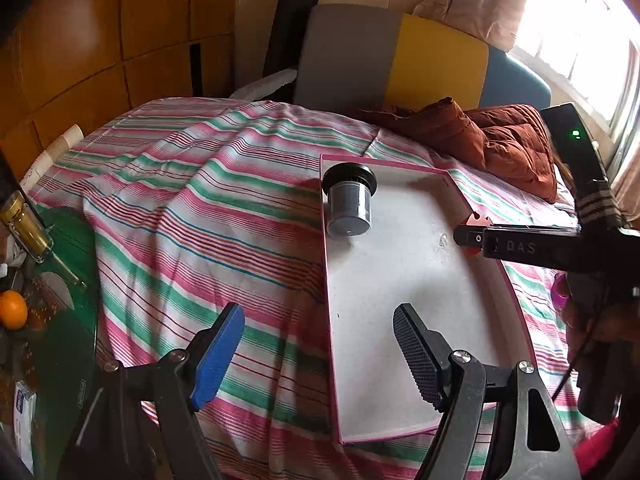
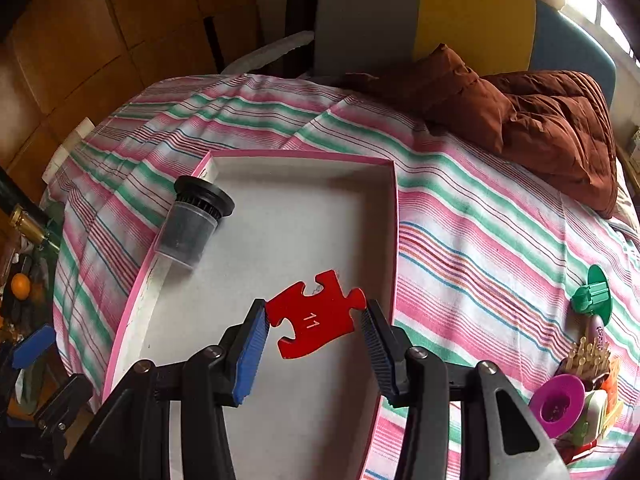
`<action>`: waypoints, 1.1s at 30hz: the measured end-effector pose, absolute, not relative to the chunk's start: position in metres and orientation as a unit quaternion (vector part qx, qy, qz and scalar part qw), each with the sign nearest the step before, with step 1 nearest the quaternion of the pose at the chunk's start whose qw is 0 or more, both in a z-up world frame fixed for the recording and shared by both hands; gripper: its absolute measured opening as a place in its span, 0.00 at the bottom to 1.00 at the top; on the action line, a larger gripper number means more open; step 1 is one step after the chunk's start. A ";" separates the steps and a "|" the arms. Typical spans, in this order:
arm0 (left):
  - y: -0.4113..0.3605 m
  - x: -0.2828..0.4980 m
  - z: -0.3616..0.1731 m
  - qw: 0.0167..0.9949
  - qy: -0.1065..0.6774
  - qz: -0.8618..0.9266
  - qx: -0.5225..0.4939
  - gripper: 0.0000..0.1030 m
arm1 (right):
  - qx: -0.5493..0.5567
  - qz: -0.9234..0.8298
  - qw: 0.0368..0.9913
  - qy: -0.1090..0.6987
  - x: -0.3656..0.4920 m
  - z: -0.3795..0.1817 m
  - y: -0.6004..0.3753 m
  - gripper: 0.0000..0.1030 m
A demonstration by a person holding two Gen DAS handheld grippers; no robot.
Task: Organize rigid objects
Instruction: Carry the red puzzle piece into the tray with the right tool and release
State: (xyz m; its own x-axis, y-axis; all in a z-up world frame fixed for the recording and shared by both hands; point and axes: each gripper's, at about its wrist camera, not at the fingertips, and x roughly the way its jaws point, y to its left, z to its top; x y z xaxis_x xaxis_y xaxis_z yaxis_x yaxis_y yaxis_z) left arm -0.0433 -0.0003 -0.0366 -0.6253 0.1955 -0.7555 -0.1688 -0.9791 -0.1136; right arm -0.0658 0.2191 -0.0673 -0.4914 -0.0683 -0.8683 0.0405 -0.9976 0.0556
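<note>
We are partway through tidying up. One thing is already in the big flat white box with the pink rim point(image 2: 394, 240): a grey plastic cup-shaped filter with a black ribbed cap point(image 2: 192, 220). It lies on its side, leaning on the box's left wall, at about ten o'clock in the right wrist view.

Our right gripper point(image 2: 314, 330) is pinching a flat red jigsaw puzzle piece marked with the number 11 point(image 2: 316, 316). The blue pad presses one edge and the black pad presses the other. The piece hangs over the white floor of the box, right at the middle of the view, so we think it is about to be put down there. It is not lying in the box yet.

More things wait on the bed with the pink, green and white striped sheet point(image 2: 480, 232). At about three o'clock we see a green plastic toy with a round base point(image 2: 596, 290). At about four o'clock there is a purple plastic ring-shaped lid point(image 2: 556, 402) on a small heap of toys. These are all outside the box, so there is still a good bit left to do.

Our left gripper point(image 1: 318, 354) is spread wide and holds nothing. It hangs over the left rim of the box, with the filter up ahead at twelve o'clock. From there we see the right gripper reaching in at three o'clock.
</note>
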 end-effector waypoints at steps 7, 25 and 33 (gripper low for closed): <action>0.000 -0.044 -0.035 0.097 -0.012 0.902 -0.421 0.75 | 0.511 -0.859 0.022 0.009 -0.088 -0.078 0.217 0.46; -0.001 -0.043 -0.034 0.096 -0.007 0.902 -0.420 0.75 | 0.521 -0.853 0.004 0.018 -0.112 -0.093 0.221 0.47; 0.001 -0.038 -0.029 0.099 -0.007 0.905 -0.414 0.75 | 0.496 -0.868 0.002 -0.002 -0.095 -0.073 0.221 0.47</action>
